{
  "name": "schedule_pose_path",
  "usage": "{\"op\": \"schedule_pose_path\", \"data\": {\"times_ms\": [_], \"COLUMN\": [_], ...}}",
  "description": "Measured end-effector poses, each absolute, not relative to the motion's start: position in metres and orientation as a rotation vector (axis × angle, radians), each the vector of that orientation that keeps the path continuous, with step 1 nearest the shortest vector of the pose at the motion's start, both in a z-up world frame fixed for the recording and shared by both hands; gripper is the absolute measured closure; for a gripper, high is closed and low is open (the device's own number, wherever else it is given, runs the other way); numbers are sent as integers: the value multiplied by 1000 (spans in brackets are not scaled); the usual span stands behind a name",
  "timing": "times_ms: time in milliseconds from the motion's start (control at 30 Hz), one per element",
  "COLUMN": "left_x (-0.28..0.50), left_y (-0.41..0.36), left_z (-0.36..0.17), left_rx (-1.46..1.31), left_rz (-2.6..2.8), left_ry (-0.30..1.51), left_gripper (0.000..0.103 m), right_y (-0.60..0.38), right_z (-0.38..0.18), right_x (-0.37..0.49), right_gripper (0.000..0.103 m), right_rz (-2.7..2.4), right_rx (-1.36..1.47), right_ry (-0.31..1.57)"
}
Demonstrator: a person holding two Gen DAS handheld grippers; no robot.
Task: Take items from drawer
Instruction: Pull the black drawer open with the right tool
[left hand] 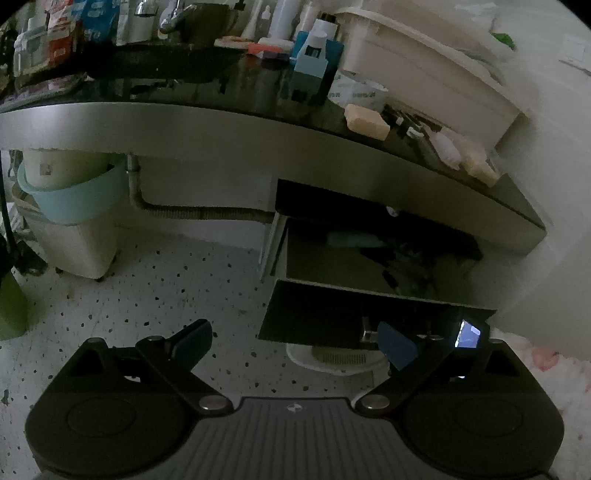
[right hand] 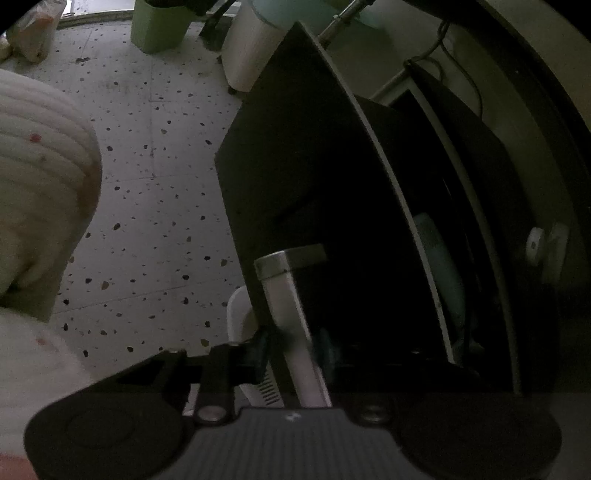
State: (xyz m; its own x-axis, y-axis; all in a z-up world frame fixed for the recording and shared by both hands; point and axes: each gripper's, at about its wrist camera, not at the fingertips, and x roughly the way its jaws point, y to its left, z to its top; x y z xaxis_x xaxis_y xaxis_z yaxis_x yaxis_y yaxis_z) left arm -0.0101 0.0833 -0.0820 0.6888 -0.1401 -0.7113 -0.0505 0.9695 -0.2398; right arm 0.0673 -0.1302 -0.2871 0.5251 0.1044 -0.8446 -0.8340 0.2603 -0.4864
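Note:
A dark drawer [left hand: 354, 302] under the grey counter stands pulled out; inside it lie dim items, among them a pale teal object [left hand: 354, 240]. My left gripper [left hand: 295, 343] is open and empty, held back above the floor in front of the drawer. My right gripper [right hand: 291, 350] is shut on the drawer's metal handle [right hand: 286, 295] on the dark drawer front [right hand: 295, 166]. The right gripper also shows in the left wrist view [left hand: 469, 343] at the drawer front. The teal object shows inside the drawer in the right wrist view [right hand: 439, 266].
The counter [left hand: 221, 122] carries bottles, a blue box [left hand: 314, 62], soap [left hand: 367, 118] and a white tub [left hand: 424, 66]. A white bin with a teal basin [left hand: 74, 206] stands left on the speckled floor. A white low stool [left hand: 332, 356] sits under the drawer. A green bin [right hand: 162, 22] stands far off.

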Motion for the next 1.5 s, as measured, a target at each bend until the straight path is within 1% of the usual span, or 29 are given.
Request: {"op": "schedule_pose_path", "data": {"times_ms": [67,667,833,867,1067,1500], "left_x": [-11,-15,-15,-15,-14,-15], "left_y": [83,82,82,82,80,75], "left_z": [-81,-80,-81,-81,-84,-86], "left_rx": [-249,-248,-251,-253,-254,-246], "left_rz": [-50,-63,-63,-61,-64,-72], "left_ry": [812,810,811,813,820,827], "left_gripper": [5,5,5,5,5,5], "right_y": [-130,-133,-136,-137,-141,-135], "right_z": [-286,-283,-285,-286,-282,-280], "right_x": [66,56,52,51,55,54], "right_gripper": [78,78,80,81,80,80], "right_rz": [735,737,757,760,773,758], "right_rx": [-1134,-1130,-1186,-1198,-1174,-1151], "right_ry": [798,808,778,773,797,831]}}
